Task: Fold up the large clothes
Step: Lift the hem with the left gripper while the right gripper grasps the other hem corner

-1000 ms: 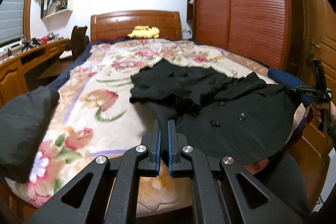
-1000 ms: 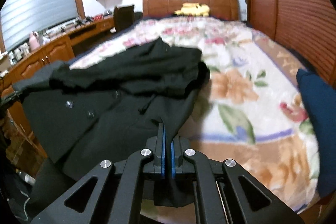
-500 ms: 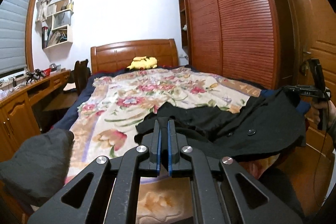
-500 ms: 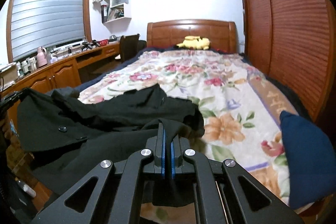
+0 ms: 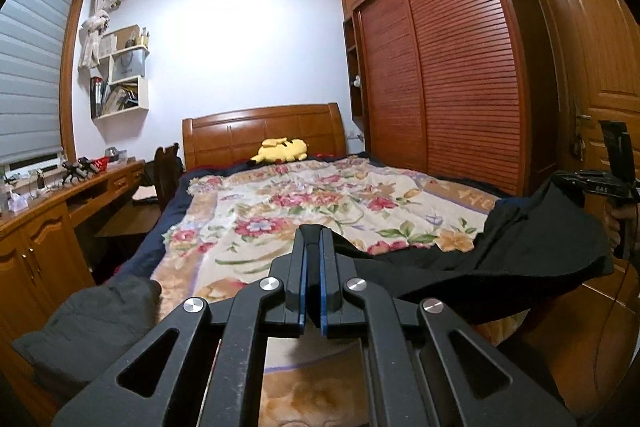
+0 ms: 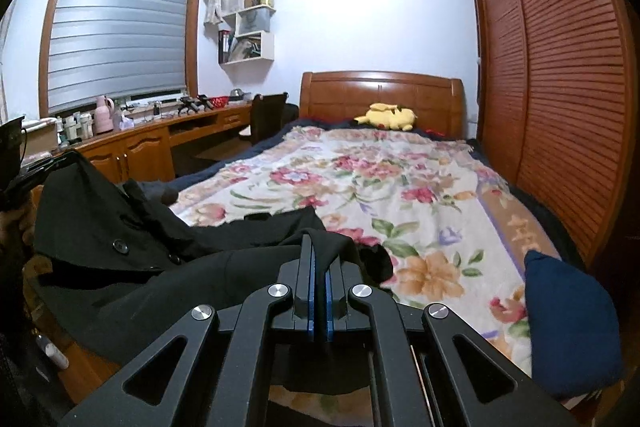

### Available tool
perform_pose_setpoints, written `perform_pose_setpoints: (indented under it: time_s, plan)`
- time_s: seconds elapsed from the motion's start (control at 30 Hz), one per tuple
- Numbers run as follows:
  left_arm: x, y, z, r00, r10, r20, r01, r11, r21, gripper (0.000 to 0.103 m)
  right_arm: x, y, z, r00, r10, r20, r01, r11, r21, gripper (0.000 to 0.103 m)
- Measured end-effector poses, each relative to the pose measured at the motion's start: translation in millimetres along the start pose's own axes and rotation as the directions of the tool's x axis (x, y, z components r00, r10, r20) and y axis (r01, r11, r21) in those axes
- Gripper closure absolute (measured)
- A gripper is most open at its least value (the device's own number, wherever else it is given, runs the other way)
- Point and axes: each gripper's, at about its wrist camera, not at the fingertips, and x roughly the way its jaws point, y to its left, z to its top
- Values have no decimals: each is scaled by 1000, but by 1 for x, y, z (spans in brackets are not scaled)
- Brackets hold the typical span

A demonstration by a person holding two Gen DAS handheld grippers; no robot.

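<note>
A large black buttoned coat (image 5: 500, 259) hangs stretched between my two grippers over the foot of the bed. My left gripper (image 5: 313, 239) is shut on one edge of the coat. My right gripper (image 6: 319, 247) is shut on the other edge, with black cloth (image 6: 160, 267) draped over its fingers. Two buttons (image 6: 120, 246) show on the coat's front. The right gripper also shows at the far right of the left wrist view (image 5: 600, 183), and the left gripper at the far left of the right wrist view (image 6: 24, 175). The coat's far part rests on the floral bedspread (image 6: 380, 187).
A wooden headboard (image 5: 264, 131) with a yellow plush toy (image 5: 280, 150) is at the far end. A wooden desk (image 5: 60, 211) and chair run along the left. A louvred wardrobe (image 5: 448, 87) is on the right. A dark grey cushion (image 5: 88, 327) and a blue cushion (image 6: 568, 323) lie at the bed's foot corners.
Both grippers have lifted and tilted upward with the coat, raising it off the bedspread; more of the room and ceiling is in view.
</note>
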Motion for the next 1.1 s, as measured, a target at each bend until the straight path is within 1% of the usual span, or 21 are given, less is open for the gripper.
perform_pose_setpoints:
  time_s: [0.13, 0.23, 0.33, 0.47, 0.6, 0.73, 0.9, 1.0, 1.1]
  plan:
    - [-4, 2, 5, 999, 27, 18, -27, 1000, 10, 98, 4, -8, 0, 1000, 5, 27, -5, 1000, 7, 100]
    - [5, 5, 2, 999, 40, 7, -40, 999, 10, 98, 11, -12, -2, 1000, 4, 26, -5, 1000, 10, 100]
    - [23, 9, -4, 998, 58, -18, -58, 998, 6, 98, 30, -12, -2, 1000, -5, 9, 5, 1000, 8, 100]
    - [66, 21, -20, 990, 106, -88, -107, 994, -7, 98, 70, -14, 4, 1000, -17, -25, 17, 1000, 8, 100]
    - [118, 42, -43, 970, 157, -185, -164, 986, -26, 98, 126, -19, 7, 996, -33, -82, 36, 999, 33, 100]
    - [168, 58, -64, 943, 189, -275, -202, 979, -21, 98, 185, -25, 5, 988, -44, -149, 54, 996, 65, 100]
    - [215, 59, -75, 923, 203, -328, -215, 977, -2, 98, 248, -27, 10, 976, -49, -213, 68, 994, 81, 100]
    - [240, 60, -74, 916, 216, -337, -226, 974, 8, 98, 283, -28, 16, 966, -71, -247, 90, 994, 66, 100]
    - [264, 65, -70, 911, 227, -344, -240, 971, 7, 98, 309, -31, 21, 959, -85, -270, 107, 992, 68, 100]
